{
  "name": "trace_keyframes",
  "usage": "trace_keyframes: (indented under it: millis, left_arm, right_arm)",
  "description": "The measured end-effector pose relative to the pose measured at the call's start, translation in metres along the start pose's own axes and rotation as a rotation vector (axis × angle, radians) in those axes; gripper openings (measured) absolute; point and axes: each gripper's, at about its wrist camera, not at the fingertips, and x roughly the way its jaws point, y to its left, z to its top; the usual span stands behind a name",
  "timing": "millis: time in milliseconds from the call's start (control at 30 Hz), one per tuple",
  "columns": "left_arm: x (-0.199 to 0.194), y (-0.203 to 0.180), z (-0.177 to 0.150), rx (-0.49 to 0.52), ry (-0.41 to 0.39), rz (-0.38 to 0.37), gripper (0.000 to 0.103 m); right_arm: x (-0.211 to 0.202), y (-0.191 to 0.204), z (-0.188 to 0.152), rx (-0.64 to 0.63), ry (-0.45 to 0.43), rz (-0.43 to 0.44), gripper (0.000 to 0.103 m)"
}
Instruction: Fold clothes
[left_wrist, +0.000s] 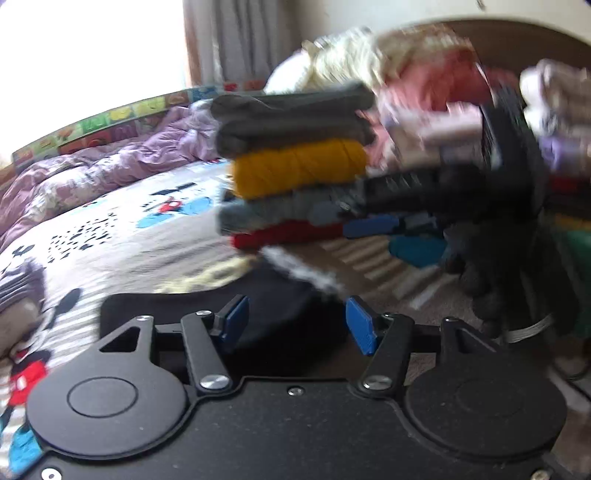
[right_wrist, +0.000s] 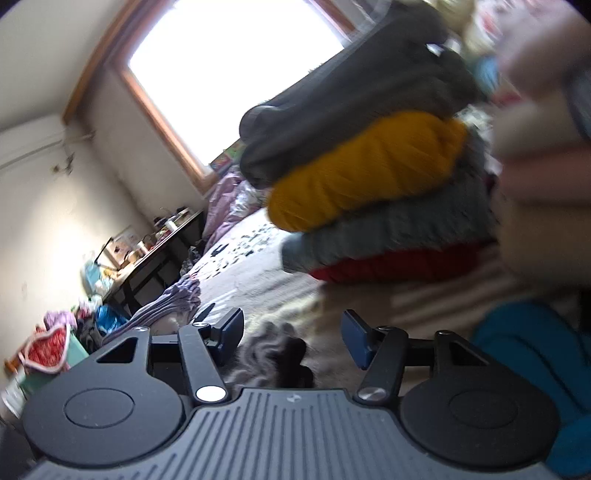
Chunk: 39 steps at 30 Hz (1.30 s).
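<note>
- Scene: folded stack (left_wrist: 295, 162) sits centre frame in left wrist view, upper right in right wrist view, on the cartoon-print bedsheet (left_wrist: 122, 229). Layers top to bottom: dark grey, mustard yellow, grey-blue, red. Both views motion-blurred; detail limited.
- Next item: black garment (left_wrist: 280, 314) lies flat at lower centre of left wrist view, directly ahead of the left gripper (left_wrist: 295, 325). Unfolded clothes heap (left_wrist: 424, 74) at upper right, behind stack.
- Step in hand (judgement): appears to be between folds, w/ black garment next up. To do well: take one edge only, not the sheet beneath; keep both grippers level so the fold lands square; stay clear of stack so it doesn't topple.
- Left gripper: blue pads wide apart, nothing between them. Black garment seen through the gap; contact w/ pads can't be confirmed.
- Right gripper (right_wrist: 291, 339): pads equally wide apart, holding nothing. A dark grey fuzzy item (right_wrist: 273, 354) lies below the gap, lower centre; touching or not, can't tell. Teal cloth (right_wrist: 535, 369) at lower right, beside the gripper.
- Risk (judgement): the stack looks uneven; a knock could spill it.
</note>
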Motion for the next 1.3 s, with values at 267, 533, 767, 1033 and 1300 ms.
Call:
trace_keyframes:
  millis: [267, 533, 767, 1033, 1300]
  left_arm:
    - [-0.003, 0.095, 0.001, -0.095, -0.023, 0.137, 0.03]
    - [0.05, 0.108, -0.035, -0.081, 0.11, 0.074, 0.027]
    - [0.035, 0.126, -0.022, -0.17, 0.056, 0.032, 0.028]
    - [0.071, 0.118, -0.04, -0.068, 0.146, 0.035, 0.027]
    - [0.045, 0.161, -0.03, -0.334, 0.09, -0.021, 0.032]
  right_arm:
    - [0.018, 0.07, -0.01, -0.336, 0.005, 0.031, 0.041]
    - [0.063, 0.093, -0.049, -0.565, 0.232, -0.108, 0.038]
    - [0.053, 0.101, -0.05, -0.558, 0.173, -0.112, 0.038]
    - [0.068, 0.097, -0.056, -0.61, 0.217, -0.203, 0.038]
    - [0.058, 0.102, -0.057, -0.603, 0.183, -0.206, 0.038]
